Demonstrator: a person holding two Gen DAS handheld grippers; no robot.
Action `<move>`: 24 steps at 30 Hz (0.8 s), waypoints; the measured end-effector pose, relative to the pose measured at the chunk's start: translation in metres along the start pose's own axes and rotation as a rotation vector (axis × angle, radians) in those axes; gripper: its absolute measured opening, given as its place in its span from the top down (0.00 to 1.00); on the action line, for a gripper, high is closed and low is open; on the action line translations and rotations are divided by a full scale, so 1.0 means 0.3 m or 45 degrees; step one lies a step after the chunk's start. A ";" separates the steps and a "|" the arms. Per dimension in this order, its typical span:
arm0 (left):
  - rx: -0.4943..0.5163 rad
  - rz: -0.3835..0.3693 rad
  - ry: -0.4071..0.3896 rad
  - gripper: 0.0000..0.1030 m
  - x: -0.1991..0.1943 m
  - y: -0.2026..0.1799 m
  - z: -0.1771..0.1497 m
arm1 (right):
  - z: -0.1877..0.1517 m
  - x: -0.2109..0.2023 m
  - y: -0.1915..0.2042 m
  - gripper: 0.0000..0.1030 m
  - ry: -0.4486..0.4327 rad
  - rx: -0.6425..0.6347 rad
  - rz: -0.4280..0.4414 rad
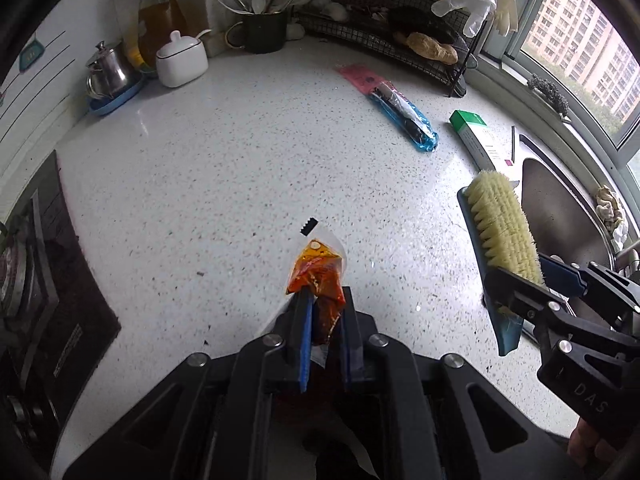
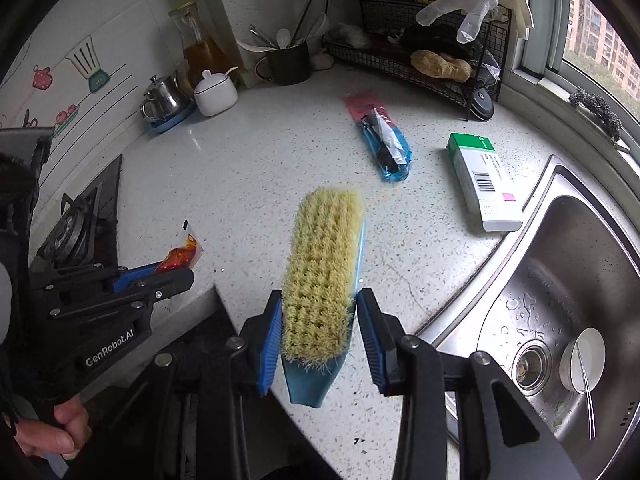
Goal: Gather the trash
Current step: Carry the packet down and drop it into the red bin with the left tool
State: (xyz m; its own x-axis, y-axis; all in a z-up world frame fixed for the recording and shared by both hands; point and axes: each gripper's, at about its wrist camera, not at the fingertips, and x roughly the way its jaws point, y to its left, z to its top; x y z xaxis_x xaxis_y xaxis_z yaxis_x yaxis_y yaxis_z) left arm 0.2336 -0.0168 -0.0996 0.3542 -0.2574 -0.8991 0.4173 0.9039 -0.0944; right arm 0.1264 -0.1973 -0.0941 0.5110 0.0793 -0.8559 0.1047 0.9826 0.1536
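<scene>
My left gripper [image 1: 325,294] is shut on a crumpled orange sauce packet [image 1: 316,268], held above the speckled white counter [image 1: 240,168]. In the right wrist view that left gripper [image 2: 186,274] and packet [image 2: 180,256] hang over the counter's left edge. My right gripper [image 2: 320,300] is shut on a scrubbing brush [image 2: 320,260] with yellow bristles and a blue back, lifted off the counter. From the left wrist view the right gripper [image 1: 520,276] and brush [image 1: 504,224] are at the right. A blue and pink wrapper [image 2: 380,140] and a green and white box [image 2: 480,176] lie farther back.
A steel sink [image 2: 560,280] with a small white bowl [image 2: 582,360] is on the right, and a gas stove [image 2: 76,224] on the left. Along the back stand a wire rack [image 2: 420,52], a dark mug of utensils [image 2: 288,64], a white lidded pot [image 2: 216,92], a steel teapot [image 2: 164,96] and an oil bottle [image 2: 200,48].
</scene>
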 end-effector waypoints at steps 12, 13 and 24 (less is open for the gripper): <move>-0.118 0.035 0.041 0.90 -0.146 0.134 -0.428 | -0.279 -0.053 0.222 0.66 0.066 -0.107 0.111; -0.131 0.038 0.056 0.90 -0.142 0.140 -0.456 | -0.302 -0.047 0.231 0.66 0.083 -0.112 0.121; -0.212 -0.002 0.202 0.90 0.076 0.189 -0.703 | -0.509 0.150 0.263 0.66 0.254 -0.188 0.107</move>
State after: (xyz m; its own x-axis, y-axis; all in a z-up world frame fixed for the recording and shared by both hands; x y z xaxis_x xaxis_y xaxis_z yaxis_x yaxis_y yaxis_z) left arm 0.0888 0.1005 -0.2156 0.2123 -0.2137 -0.9535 0.2688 0.9509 -0.1533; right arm 0.0274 -0.0904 -0.1960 0.3325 0.1792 -0.9259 -0.0643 0.9838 0.1673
